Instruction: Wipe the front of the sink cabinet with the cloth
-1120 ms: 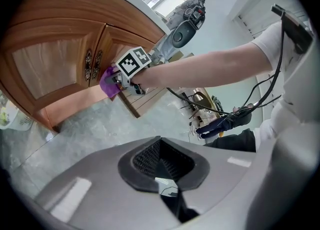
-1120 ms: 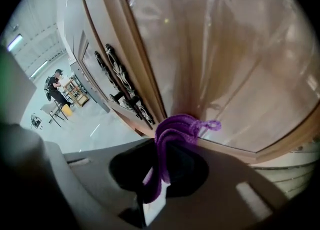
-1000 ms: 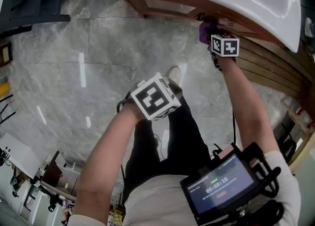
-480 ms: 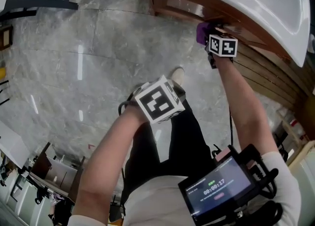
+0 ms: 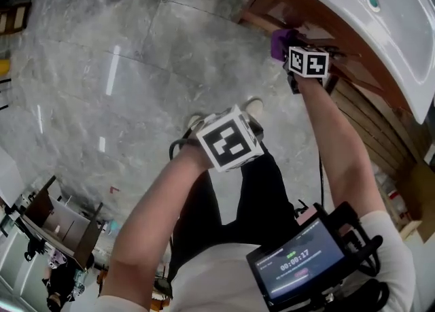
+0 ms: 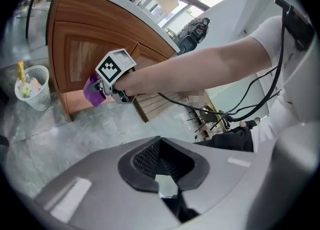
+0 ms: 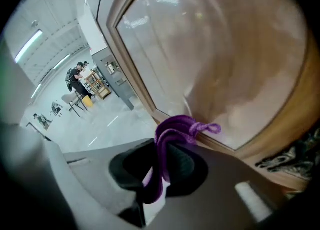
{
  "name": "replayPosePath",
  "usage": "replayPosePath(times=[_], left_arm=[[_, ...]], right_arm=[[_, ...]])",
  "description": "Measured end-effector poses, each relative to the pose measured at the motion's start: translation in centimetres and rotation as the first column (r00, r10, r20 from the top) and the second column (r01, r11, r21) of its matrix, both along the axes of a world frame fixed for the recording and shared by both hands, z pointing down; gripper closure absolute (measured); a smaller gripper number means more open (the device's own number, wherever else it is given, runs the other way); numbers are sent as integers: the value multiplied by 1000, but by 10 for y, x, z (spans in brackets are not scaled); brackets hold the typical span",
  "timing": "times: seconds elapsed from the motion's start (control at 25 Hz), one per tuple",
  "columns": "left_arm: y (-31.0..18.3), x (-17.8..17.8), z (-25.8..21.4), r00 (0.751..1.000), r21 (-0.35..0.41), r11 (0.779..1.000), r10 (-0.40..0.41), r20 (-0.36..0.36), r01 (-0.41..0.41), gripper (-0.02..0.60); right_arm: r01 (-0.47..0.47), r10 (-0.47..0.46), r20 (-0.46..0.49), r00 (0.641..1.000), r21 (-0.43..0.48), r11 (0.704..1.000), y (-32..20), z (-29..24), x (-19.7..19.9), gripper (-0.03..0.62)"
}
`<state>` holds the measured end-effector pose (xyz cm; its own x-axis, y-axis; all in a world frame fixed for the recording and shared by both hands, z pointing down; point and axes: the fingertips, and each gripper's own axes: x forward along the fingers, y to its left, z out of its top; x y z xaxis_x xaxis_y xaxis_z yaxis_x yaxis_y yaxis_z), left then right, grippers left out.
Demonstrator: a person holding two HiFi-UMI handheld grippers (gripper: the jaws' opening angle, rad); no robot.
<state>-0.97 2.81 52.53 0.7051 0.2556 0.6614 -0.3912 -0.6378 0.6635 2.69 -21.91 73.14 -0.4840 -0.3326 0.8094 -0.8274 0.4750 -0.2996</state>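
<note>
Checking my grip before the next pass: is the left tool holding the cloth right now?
No, the left tool has nothing between its jaws; the purple cloth is clamped in the right tool.

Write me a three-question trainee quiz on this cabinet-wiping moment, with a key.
1. True or false: the left gripper holds the cloth.
2. The right gripper holds the cloth up to: A) the floor, B) the wooden cabinet door, C) the waste basket.
3. Fill in: the cloth's colour is ____.
Key: 1 false; 2 B; 3 purple.
</note>
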Motion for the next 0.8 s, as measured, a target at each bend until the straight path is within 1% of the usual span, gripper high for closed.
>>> replayPosePath(times=[0.16, 0.4, 0.52, 0.68, 0.8], left_arm=[[0, -21, -3, 998, 6, 998, -55, -2, 55, 574], [6, -51, -2, 992, 7, 992, -127, 3, 127, 574], [8, -64, 0, 988, 10, 988, -157, 5, 157, 575], [14, -77, -1, 981, 11, 981, -192, 1, 192, 575], [19, -83, -8, 981, 16, 980, -196, -4, 196, 575]], right_arm=[[65, -65, 14, 998, 13, 998, -6, -4, -47, 539], [139, -140, 17, 990, 45, 989, -20, -9, -98, 539], [167, -168, 14, 986, 60, 984, -26, -10, -118, 539], [219, -221, 16, 975, 70, 973, -20, -15, -143, 539], [244, -246, 21, 969, 79, 967, -15, -23, -155, 539]])
